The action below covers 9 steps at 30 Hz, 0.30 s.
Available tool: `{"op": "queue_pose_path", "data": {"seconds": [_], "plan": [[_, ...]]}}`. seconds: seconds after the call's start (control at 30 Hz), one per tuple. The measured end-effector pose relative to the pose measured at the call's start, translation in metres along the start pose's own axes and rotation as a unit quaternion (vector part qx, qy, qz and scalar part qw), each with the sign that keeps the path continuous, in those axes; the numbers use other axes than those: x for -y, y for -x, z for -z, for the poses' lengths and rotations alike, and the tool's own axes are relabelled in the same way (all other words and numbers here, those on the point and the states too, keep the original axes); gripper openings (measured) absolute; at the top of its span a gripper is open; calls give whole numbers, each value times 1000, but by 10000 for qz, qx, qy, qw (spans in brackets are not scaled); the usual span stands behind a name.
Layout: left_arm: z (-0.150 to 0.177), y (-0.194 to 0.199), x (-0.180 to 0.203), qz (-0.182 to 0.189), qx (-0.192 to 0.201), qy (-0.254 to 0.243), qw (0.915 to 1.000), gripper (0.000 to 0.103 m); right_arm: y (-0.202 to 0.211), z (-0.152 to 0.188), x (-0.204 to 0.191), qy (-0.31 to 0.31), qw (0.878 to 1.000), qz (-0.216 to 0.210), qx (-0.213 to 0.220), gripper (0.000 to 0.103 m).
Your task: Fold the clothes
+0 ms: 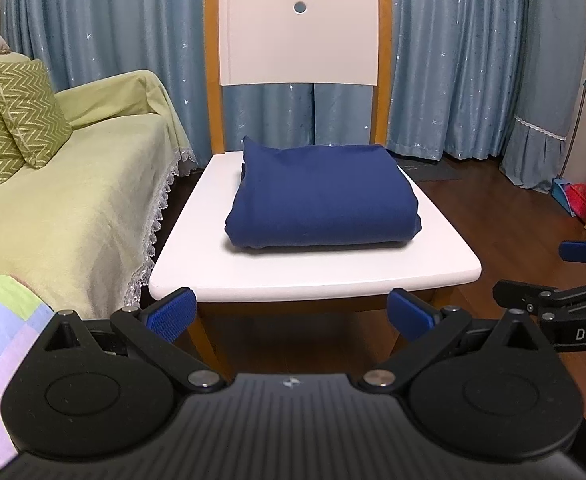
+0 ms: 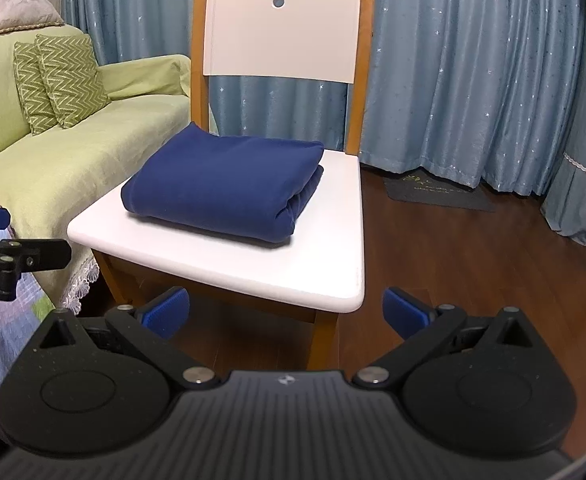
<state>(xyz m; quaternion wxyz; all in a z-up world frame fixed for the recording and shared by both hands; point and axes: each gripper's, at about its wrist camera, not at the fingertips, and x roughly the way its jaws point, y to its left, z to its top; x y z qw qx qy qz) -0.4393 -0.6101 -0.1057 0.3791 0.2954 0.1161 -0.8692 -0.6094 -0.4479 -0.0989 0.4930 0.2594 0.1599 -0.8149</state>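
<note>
Already, from the left wrist view, the work looks close to finished: the navy blue cloth garment (image 1: 323, 196) lies folded into a thick, tidy rectangle in the middle of the white seat of the wooden chair (image 1: 317, 276), its rounded fold edge toward us and its far edge near the chair back. The left hand-held gripper (image 1: 291, 314) hangs in front of the seat's near edge, apart from the cloth, its blue-padded jaws spread wide with nothing between them. To its right the other black tool pokes in from the frame's edge, also clear of the chair. A pale green covered sofa (image 1: 77, 184) with zigzag-patterned cushions (image 1: 17, 120) stands just beside the chair on the left, and starry blue curtains (image 1: 453, 60) hang behind. From the right wrist view, the same bundle shows its layered open side at the right, where the stacked edges bulge a little; I judge that at most a light pat or squaring remains, if anything. The right hand-held gripper (image 2: 287, 312) also hovers short of the seat's front corner, jaws wide apart and empty. A dark doormat (image 2: 439, 190) lies on the brown wooden floor (image 2: 473, 260) well apart from the chair. Nothing sits between either tool and the garment; only the sofa's lace-trimmed cover crowds the left side.
</note>
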Motion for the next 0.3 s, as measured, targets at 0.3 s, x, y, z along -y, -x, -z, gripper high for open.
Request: {"op": "queue_pose_path", "data": {"seconds": [0.3], "plan": [[2,7,9,-7,223,-228,9995,102,0,1,-1,-2,10000,11,1,102]]}}
